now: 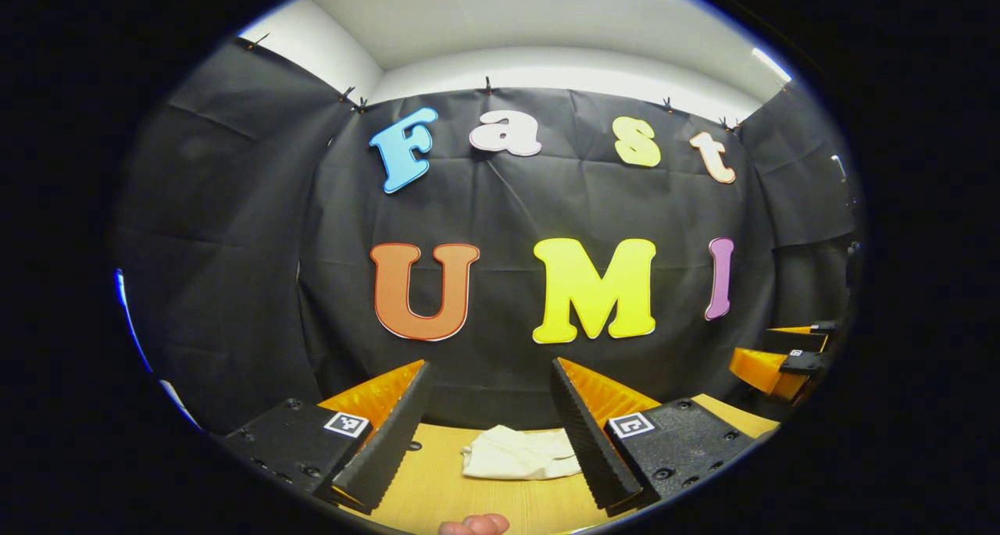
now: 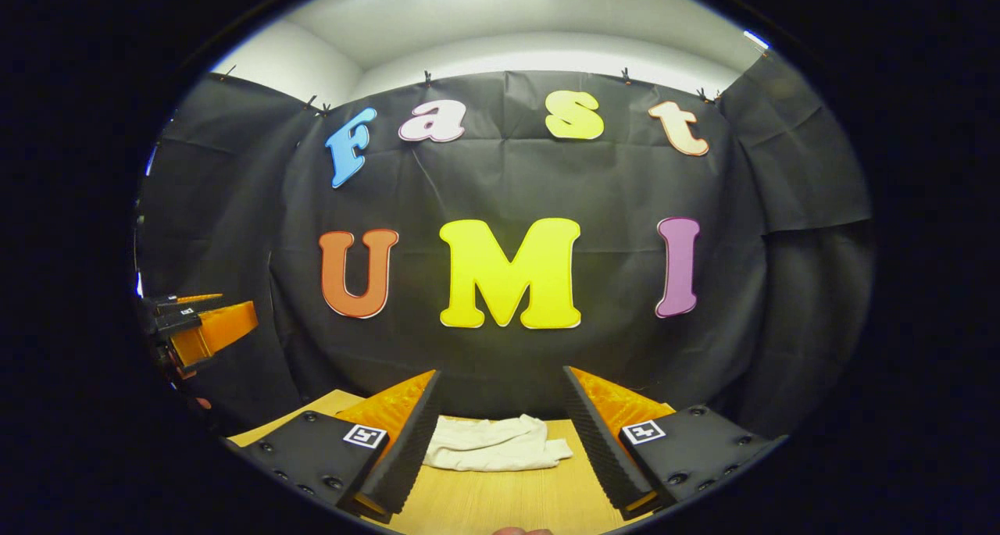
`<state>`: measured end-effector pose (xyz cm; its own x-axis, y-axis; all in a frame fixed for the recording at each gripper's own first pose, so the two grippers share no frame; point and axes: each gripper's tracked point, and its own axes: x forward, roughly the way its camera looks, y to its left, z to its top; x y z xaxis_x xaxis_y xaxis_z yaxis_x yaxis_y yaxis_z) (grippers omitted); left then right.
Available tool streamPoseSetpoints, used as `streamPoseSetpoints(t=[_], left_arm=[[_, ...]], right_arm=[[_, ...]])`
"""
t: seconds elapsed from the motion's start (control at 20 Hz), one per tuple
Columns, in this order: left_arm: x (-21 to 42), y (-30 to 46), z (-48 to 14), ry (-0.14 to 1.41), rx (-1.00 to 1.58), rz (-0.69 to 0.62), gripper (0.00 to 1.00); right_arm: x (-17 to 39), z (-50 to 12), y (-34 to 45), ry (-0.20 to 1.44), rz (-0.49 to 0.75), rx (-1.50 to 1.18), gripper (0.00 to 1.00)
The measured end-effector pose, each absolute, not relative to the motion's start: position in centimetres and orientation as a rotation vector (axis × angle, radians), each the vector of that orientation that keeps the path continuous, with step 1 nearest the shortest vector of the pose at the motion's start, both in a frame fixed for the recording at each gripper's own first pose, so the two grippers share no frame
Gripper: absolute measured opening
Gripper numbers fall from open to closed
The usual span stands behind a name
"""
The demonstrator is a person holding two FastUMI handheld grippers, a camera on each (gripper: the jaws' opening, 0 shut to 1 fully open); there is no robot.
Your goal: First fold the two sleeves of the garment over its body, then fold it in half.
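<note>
A cream-white garment (image 1: 519,453) lies bunched on the wooden table (image 1: 437,488), at its far side near the wall. In the right gripper view the same garment (image 2: 492,444) shows as a crumpled heap. My left gripper (image 1: 491,386) is held above the table, open, with nothing between its fingers; the garment lies beyond and below them. My right gripper (image 2: 500,390) is also open and bare, raised short of the garment. The right gripper (image 1: 781,363) shows at the far right of the left gripper view, the left gripper (image 2: 199,324) at the far left of the right gripper view.
The black cloth wall (image 1: 508,207) stands right behind the table's far edge. A fingertip of the person's hand (image 1: 474,525) shows at the bottom of the left gripper view. Bare tabletop (image 2: 500,504) lies between the grippers and the garment.
</note>
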<state>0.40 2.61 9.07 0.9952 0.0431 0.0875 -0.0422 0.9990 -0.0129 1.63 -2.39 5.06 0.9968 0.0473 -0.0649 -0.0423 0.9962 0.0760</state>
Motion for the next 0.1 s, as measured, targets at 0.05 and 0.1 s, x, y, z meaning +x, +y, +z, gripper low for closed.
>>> streamPoseSetpoints(t=[0.05, 0.1], left_arm=[[-0.41, 1.80, 8.83, -0.095, -0.014, 0.031, 0.95], [-1.12, 0.81, 8.53, -0.098, -0.012, 0.014, 0.84]], right_arm=[[0.77, 4.74, -2.23, 0.069, 0.043, 0.083, 0.93], [0.02, 4.42, -2.12, 0.072, 0.039, 0.088, 0.93]])
